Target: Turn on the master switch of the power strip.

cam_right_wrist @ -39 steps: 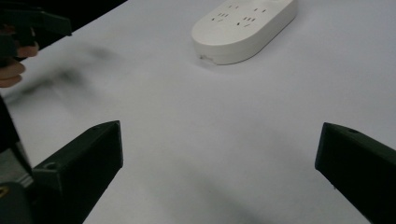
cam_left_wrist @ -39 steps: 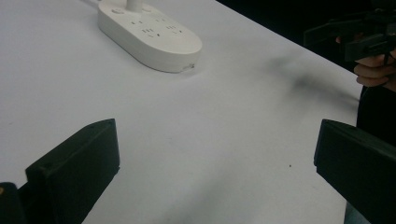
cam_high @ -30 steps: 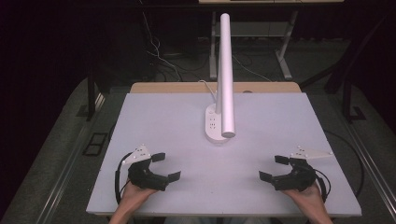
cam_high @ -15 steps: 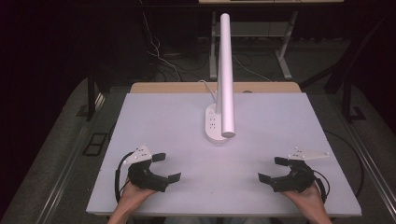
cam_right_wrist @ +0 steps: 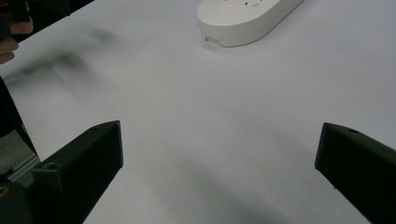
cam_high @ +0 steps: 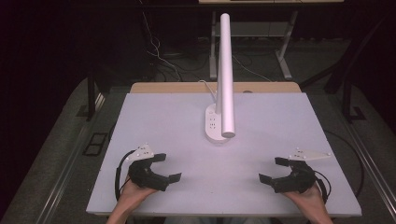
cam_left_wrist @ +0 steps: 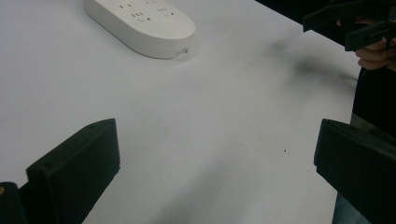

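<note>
Left gripper point(cam_high: 167, 167) is seen in the high view at the table's point(cam_high: 154, 116) near-left corner, held in a hand point(cam_high: 133, 195) coming in from the bottom edge; jaws are spread wide, nothing is held between them. Grey plate and looped cable are visible on it there. From its own camera, left gripper point(cam_left_wrist: 217, 161) is seen with both black jaws far apart over bare white tabletop, and the other gripper point(cam_left_wrist: 348, 21) is caught at top right with fingers behind it.

Centre: power strip point(cam_high: 214, 123) is lying flat on the table, well apart from both grippers, roughly midway between them and further back. A white tube point(cam_high: 225, 74) is seen in the high view standing above the strip and covering part of it; whether it is touching the strip cannot be told. A cord is run from the strip off the far edge. Socket holes on the power strip point(cam_left_wrist: 140, 21) are resolved in the left gripper view; the rounded end of the power strip point(cam_right_wrist: 243, 18) is shown in the right gripper view.

Right gripper point(cam_high: 273, 170) is seen at the near-right corner, held in a hand point(cam_high: 309, 198), jaws likewise wide apart and empty. In its own camera, right gripper point(cam_right_wrist: 219, 161) is shown with only bare tabletop between the jaws
</note>
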The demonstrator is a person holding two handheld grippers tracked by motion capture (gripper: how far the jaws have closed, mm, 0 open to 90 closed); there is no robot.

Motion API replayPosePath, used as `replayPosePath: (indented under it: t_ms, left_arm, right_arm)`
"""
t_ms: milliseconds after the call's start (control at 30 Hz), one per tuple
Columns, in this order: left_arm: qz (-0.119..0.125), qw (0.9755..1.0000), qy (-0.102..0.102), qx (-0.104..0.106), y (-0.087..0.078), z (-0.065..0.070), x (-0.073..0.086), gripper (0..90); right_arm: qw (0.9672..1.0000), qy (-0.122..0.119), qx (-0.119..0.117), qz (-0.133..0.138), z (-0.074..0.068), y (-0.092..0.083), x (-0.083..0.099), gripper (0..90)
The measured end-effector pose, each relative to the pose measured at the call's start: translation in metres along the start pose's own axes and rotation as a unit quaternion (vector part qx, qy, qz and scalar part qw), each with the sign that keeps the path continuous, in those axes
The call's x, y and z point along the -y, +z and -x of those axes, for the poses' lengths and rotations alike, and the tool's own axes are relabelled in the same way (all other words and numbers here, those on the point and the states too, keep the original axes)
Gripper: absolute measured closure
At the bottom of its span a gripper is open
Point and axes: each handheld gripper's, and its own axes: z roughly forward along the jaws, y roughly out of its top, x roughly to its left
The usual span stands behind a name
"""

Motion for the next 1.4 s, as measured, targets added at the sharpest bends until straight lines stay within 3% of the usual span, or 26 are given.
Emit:
replayPosePath:
  t_ms: [367,833,1400]
  left_arm:
    - [-0.012,0.9999,-0.003,0.005,0.003,-0.003,-0.009,0.0]
    - [-0.020,0.9996,0.005,0.018,0.006,-0.008,-0.029,0.0]
    - [-0.035,0.9991,0.013,0.019,0.010,-0.019,-0.057,0.0]
  right_arm:
    - [0.9998,0.011,-0.012,0.012,0.001,-0.003,0.001,0.5]
    - [0.9998,0.008,-0.012,0.011,0.001,-0.003,0.001,0.5]
    - [0.9999,0.008,-0.006,0.009,0.002,-0.003,0.002,0.5]
